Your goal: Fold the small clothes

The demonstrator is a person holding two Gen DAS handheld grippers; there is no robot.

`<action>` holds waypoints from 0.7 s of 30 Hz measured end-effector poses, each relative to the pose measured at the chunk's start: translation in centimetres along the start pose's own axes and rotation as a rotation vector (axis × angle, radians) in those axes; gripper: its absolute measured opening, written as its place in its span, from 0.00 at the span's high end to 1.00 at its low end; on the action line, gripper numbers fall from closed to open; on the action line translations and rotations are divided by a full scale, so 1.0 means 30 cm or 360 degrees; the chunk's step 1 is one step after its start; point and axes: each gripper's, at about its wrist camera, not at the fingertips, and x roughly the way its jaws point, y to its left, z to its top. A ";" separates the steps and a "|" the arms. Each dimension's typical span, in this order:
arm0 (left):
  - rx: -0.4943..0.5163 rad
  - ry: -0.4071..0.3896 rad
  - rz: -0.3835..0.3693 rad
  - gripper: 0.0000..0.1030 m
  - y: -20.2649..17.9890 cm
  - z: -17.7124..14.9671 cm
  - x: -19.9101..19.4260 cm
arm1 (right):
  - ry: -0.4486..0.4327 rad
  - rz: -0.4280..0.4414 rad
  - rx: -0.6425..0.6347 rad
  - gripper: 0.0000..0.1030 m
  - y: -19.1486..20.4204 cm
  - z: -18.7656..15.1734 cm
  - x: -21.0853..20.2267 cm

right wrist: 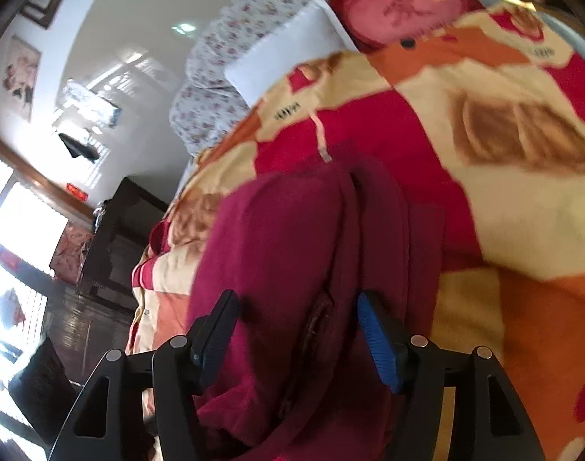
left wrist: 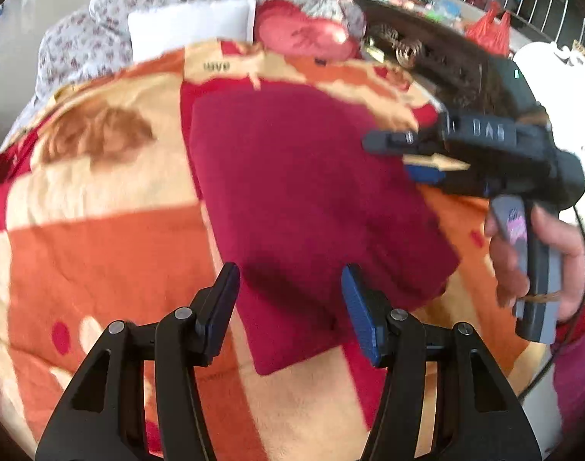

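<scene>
Blur and cut-offs

Your right gripper [left wrist: 415,153] is smeared by blur, its fingertips perhaps apart; the maroon garment [right wrist: 292,253] runs off the right wrist view's bottom edge.

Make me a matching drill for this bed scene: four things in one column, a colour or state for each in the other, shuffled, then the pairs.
Things:
1. garment
2. blanket
3. pillow
4. left tongs

Colour or state:
A. white
B. open above the garment's near edge
C. dark maroon, folded
D. orange, cream and red pattern

Pairs: 1-C, 2-D, 3-A, 4-B
</scene>
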 end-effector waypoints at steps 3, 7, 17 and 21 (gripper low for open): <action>-0.0030 0.0016 0.0007 0.46 -0.006 -0.029 0.027 | -0.0034 -0.0050 -0.0093 0.47 0.030 -0.011 0.010; -0.0018 0.0001 -0.0015 0.47 -0.021 -0.018 -0.005 | -0.0080 -0.0094 -0.0324 0.81 0.086 -0.010 -0.045; -0.0040 0.0035 0.0010 0.45 -0.024 -0.018 0.026 | -0.0071 -0.0145 -0.0220 0.75 -0.060 -0.043 -0.097; -0.0015 0.0005 0.0060 0.45 -0.026 -0.026 0.014 | -0.0096 -0.0122 -0.0314 0.69 0.001 -0.085 -0.216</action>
